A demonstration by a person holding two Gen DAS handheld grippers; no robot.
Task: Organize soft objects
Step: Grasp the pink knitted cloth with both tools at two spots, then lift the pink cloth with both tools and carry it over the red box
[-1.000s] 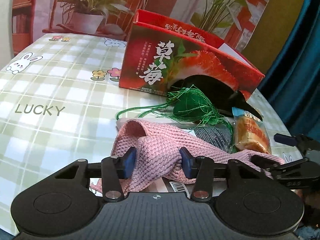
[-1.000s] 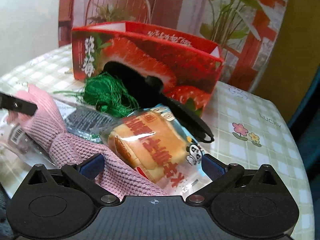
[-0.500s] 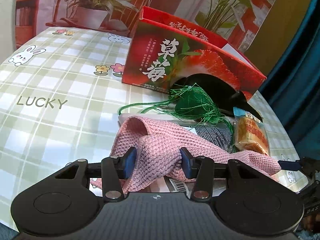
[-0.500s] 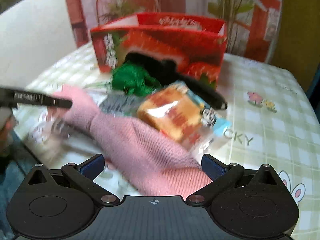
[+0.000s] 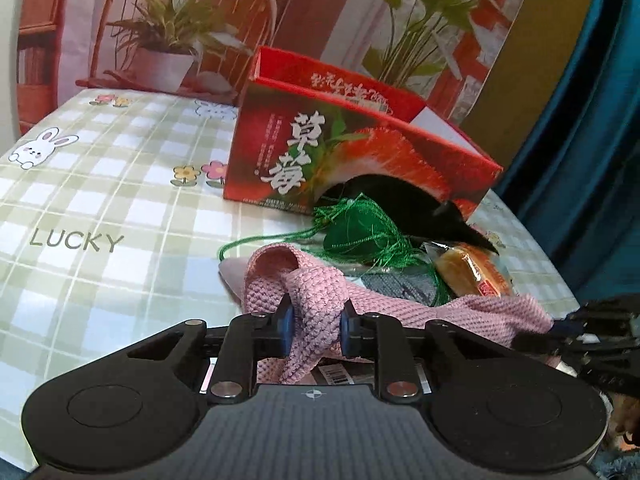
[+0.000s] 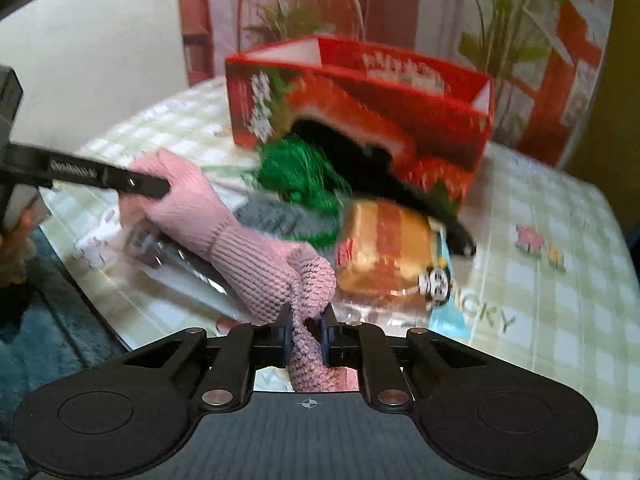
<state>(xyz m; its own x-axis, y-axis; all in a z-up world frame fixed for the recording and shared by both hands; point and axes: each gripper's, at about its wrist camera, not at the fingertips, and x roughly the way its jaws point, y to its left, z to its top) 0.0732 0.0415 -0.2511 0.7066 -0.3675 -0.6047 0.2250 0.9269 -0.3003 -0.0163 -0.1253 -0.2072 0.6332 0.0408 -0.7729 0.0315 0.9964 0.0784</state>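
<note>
A pink knitted glove (image 5: pixel 400 308) lies stretched across the pile at the table's near edge; it also shows in the right wrist view (image 6: pixel 240 248). My left gripper (image 5: pixel 315 326) is shut on its finger end. My right gripper (image 6: pixel 306 336) is shut on its cuff end. Behind it lie a green tassel (image 5: pixel 360 232), a black soft object (image 5: pixel 404 204), a grey knit piece (image 5: pixel 404 284) and a wrapped bread roll (image 5: pixel 472 272). The left gripper's finger (image 6: pixel 100 176) shows at the left of the right wrist view.
A red strawberry box (image 5: pixel 360 152) with an open top stands behind the pile, also in the right wrist view (image 6: pixel 360 104). The table has a green checked cloth (image 5: pixel 100 200). A flat clear packet (image 6: pixel 180 256) lies under the glove. The table edge runs close on the near side.
Both grippers have closed: the left tightened on the glove's finger end, the right went from open to shut on the cuff end. The right view pulled back and the glove is now stretched between them.
</note>
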